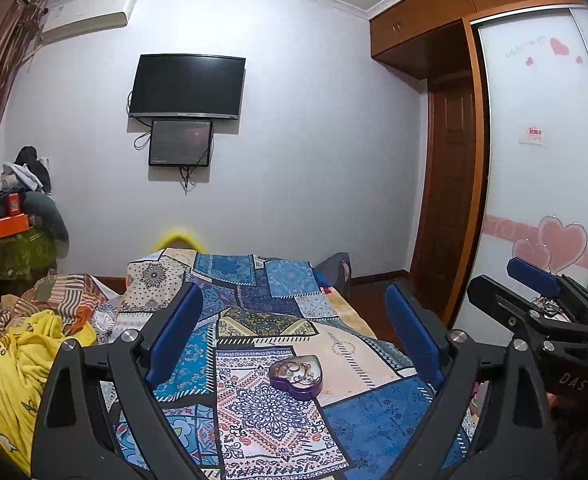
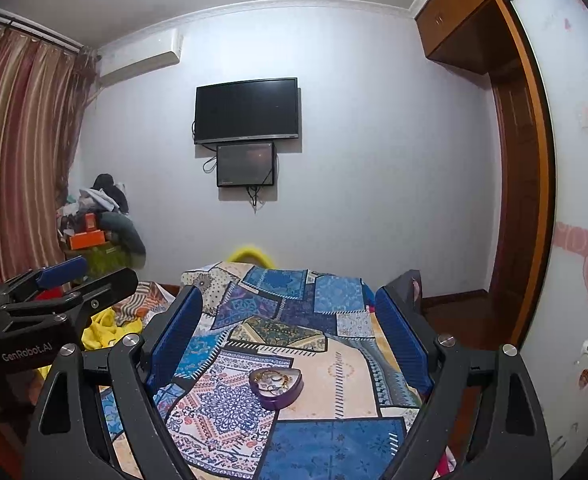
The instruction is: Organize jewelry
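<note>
A purple heart-shaped box (image 1: 296,376) lies open on the patchwork bedspread (image 1: 261,412) and holds a tangle of gold jewelry. It also shows in the right wrist view (image 2: 276,386). My left gripper (image 1: 294,320) is open and empty, held above the bed with the box between and below its blue pads. My right gripper (image 2: 289,320) is open and empty too, at a similar height to the right. Each gripper shows at the edge of the other's view, the right one (image 1: 534,284) and the left one (image 2: 65,276).
A yellow blanket (image 1: 25,364) and striped clothes (image 1: 65,296) are heaped left of the bedspread. A TV (image 1: 187,86) hangs on the far wall. A wardrobe (image 1: 542,168) with heart stickers stands on the right. A pile of clutter (image 1: 17,208) sits in the left corner.
</note>
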`<state>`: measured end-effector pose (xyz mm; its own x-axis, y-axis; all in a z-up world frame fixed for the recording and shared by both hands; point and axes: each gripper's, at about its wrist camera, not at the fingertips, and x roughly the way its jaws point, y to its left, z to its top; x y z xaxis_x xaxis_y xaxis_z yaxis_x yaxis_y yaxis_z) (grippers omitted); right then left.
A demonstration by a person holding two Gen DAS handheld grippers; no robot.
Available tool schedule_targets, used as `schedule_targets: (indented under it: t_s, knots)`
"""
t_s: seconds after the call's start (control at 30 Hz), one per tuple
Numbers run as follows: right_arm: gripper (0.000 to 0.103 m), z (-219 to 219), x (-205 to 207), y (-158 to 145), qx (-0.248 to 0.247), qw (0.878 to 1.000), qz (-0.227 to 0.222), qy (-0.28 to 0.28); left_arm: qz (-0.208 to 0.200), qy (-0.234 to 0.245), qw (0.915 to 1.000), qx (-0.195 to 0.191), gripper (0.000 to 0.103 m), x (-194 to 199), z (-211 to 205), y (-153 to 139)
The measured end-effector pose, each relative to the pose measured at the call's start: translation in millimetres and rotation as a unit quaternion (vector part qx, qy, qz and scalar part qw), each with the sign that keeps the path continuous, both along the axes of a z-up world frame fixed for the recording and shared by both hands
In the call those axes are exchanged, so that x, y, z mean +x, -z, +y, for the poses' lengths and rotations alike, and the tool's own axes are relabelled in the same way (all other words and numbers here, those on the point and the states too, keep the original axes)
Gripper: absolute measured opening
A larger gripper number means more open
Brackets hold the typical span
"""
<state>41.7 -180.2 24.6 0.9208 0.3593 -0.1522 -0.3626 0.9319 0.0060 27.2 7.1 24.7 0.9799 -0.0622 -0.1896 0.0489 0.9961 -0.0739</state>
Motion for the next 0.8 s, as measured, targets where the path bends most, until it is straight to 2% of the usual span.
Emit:
schedule_targets:
  t_s: [0.8]
  knots:
    - [0.086, -1.6, -1.7, -2.1, 0.001, 1.0, 0.003, 0.002, 0.006, 0.005, 1.0, -0.003, 0.097, 2.2, -3.3, 4.2]
